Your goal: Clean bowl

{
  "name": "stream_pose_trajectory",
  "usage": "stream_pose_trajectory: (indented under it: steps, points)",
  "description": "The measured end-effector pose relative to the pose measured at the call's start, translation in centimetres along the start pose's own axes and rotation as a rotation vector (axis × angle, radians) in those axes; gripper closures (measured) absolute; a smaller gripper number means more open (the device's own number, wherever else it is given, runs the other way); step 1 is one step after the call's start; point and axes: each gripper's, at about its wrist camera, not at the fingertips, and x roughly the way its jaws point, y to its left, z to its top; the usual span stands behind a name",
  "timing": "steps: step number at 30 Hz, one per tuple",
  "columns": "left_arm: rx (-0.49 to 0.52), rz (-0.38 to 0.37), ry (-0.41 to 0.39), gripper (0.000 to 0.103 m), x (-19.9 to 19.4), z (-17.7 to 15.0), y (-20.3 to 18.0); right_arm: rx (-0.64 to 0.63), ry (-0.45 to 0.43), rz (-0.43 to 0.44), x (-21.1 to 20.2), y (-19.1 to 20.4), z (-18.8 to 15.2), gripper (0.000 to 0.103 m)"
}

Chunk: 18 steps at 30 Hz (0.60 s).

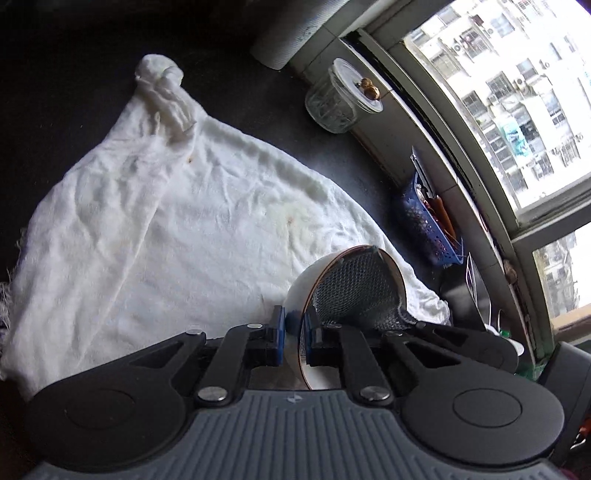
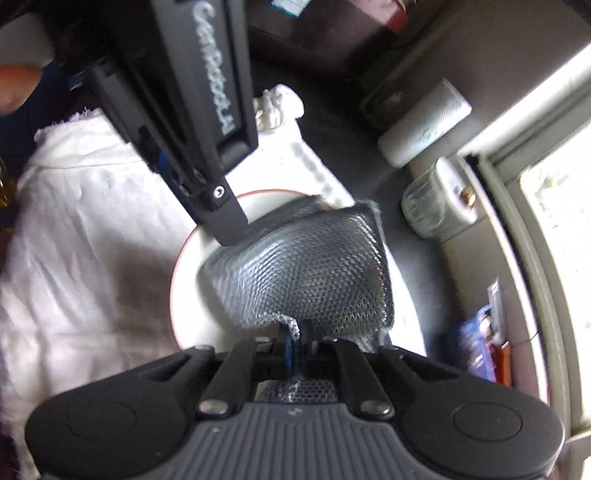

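Note:
A white bowl (image 1: 303, 280) with a brown rim stands tilted on its side over a white towel (image 1: 147, 221). My left gripper (image 1: 298, 332) is shut on the bowl's rim, one blue pad on each side of the wall. A silvery mesh scrubbing cloth (image 1: 354, 291) fills the bowl's inside. In the right wrist view my right gripper (image 2: 295, 334) is shut on a bunched corner of the mesh cloth (image 2: 310, 273), which lies spread against the inside of the bowl (image 2: 192, 295). One of the left gripper's fingers (image 2: 225, 221) reaches in from the upper left onto the bowl's far rim.
The towel (image 2: 92, 221) covers a dark counter. Along the window sill stand a lidded glass jar (image 1: 340, 99), a paper towel roll (image 1: 295, 33) and a blue basket (image 1: 424, 221) of utensils. A person's fingertip (image 2: 14, 85) shows at the left edge.

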Motion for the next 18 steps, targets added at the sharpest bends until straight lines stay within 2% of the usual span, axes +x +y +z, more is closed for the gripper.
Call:
stream_pose_trajectory:
  steps: [4,9,12,14,16,18]
  points:
    - [-0.156,-0.036,0.011,0.092,-0.1,-0.3,1.6,0.104,0.02,0.08,0.5,-0.6,0.2,0.098]
    - [-0.365,-0.073,0.041,0.092,-0.2,-1.4,4.0,0.35,0.028,0.245,0.3,-2.3,0.0,0.098]
    - [-0.409,-0.078,0.077,0.092,-0.1,-2.1,4.6,0.433,0.02,0.315,0.5,-3.1,-0.2,0.098]
    - [-0.368,-0.054,0.103,0.092,0.2,-2.3,4.3,0.45,0.013,0.334,0.5,-3.0,-0.4,0.098]
    - [-0.21,0.027,0.113,0.09,0.2,-1.9,2.7,0.411,0.004,0.32,0.3,-2.2,-0.5,0.098]
    - [0.03,0.129,0.081,0.089,-0.1,-1.7,-0.1,0.341,-0.008,0.292,0.0,-0.9,-0.6,0.098]
